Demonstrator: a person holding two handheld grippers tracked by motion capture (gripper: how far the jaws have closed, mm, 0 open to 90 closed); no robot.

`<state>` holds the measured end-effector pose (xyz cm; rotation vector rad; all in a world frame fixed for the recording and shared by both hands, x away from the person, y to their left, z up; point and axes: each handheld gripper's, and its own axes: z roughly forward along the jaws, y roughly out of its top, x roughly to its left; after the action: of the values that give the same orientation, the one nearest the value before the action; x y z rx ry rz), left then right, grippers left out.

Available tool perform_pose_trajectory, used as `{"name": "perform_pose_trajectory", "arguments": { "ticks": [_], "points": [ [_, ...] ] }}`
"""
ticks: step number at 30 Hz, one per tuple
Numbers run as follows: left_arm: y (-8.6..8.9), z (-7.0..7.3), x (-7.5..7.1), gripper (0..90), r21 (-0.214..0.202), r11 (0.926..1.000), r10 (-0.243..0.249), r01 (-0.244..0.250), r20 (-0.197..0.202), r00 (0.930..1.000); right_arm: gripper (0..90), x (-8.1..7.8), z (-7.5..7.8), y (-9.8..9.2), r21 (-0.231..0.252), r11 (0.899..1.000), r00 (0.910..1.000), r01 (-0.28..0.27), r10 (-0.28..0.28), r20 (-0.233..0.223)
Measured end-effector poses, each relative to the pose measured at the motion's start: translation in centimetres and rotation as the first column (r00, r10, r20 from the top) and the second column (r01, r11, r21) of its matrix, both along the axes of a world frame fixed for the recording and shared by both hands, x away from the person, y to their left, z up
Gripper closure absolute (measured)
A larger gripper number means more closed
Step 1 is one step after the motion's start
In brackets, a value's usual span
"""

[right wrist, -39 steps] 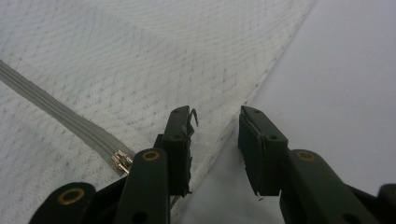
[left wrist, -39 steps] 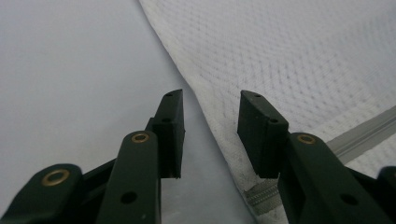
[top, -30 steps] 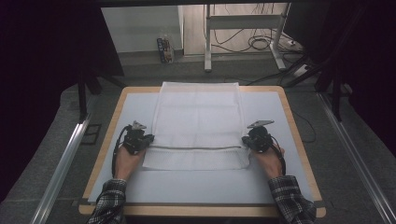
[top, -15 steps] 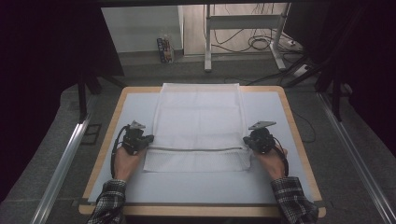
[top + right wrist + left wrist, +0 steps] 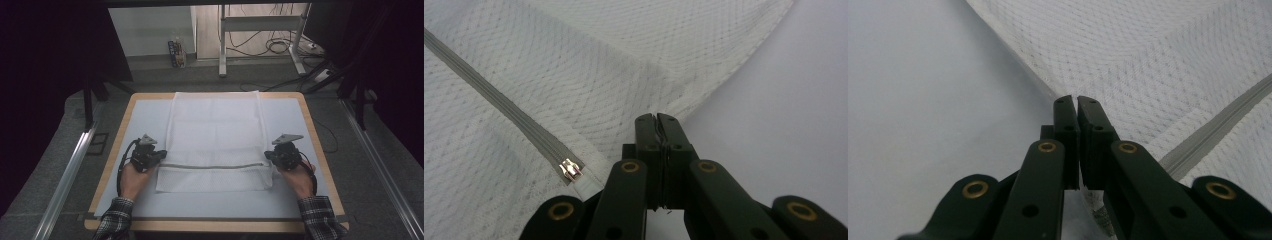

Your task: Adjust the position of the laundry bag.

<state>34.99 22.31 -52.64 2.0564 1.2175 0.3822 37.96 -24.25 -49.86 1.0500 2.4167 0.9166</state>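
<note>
Near the table's (image 5: 125,130) front edge, my left tongs (image 5: 159,155) and right tongs (image 5: 269,155) pinch the mesh bag's (image 5: 215,130) side edges (thin cloth); uneven pulling could slip a side free, skewing the fold.

From where I stand there is no lettering, number, brand or sign to be read on anything here; the white mesh bag (image 5: 215,135) is plain, its grey zip (image 5: 504,112) bears no mark that I can make out. The small packet on the floor (image 5: 176,52) is too blurred to read.
</note>
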Motion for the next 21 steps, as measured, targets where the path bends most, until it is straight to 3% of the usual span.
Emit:
{"name": "perform_pose_trajectory", "arguments": {
  "ticks": [6, 12, 16, 21],
  "points": [
    [-0.2, 0.5, -1.3, 88.0, 0.006, 0.9998, -0.021, 0.021, 0.017, 0.9996, 88.1, -1.5, 0.6, -0.5, 0.024, 1.0, 0.9998, -0.019, 0.019, 0.002],
    [-0.5, 0.8, -2.3, 88.0, 0.003, 0.9992, -0.041, 0.041, 0.018, 0.999, 88.0, -2.3, 0.8, -0.7, 0.018, 1.0, 0.9999, -0.016, 0.016, -0.002],
    [-1.1, 1.0, -3.4, 88.0, 0.029, 0.9979, -0.059, 0.058, 0.02, 0.9981, 88.0, -3.0, 0.8, -1.1, 0.014, 1.0, 0.9997, -0.019, 0.02, -0.012],
    [-1.2, 0.9, -4.3, 87.9, 0.02, 0.9976, -0.067, 0.066, 0.011, 0.9977, 88.0, -3.9, 1.0, -1.4, 0.016, 0.999, 0.9994, -0.029, 0.029, -0.019]
  ]
}}
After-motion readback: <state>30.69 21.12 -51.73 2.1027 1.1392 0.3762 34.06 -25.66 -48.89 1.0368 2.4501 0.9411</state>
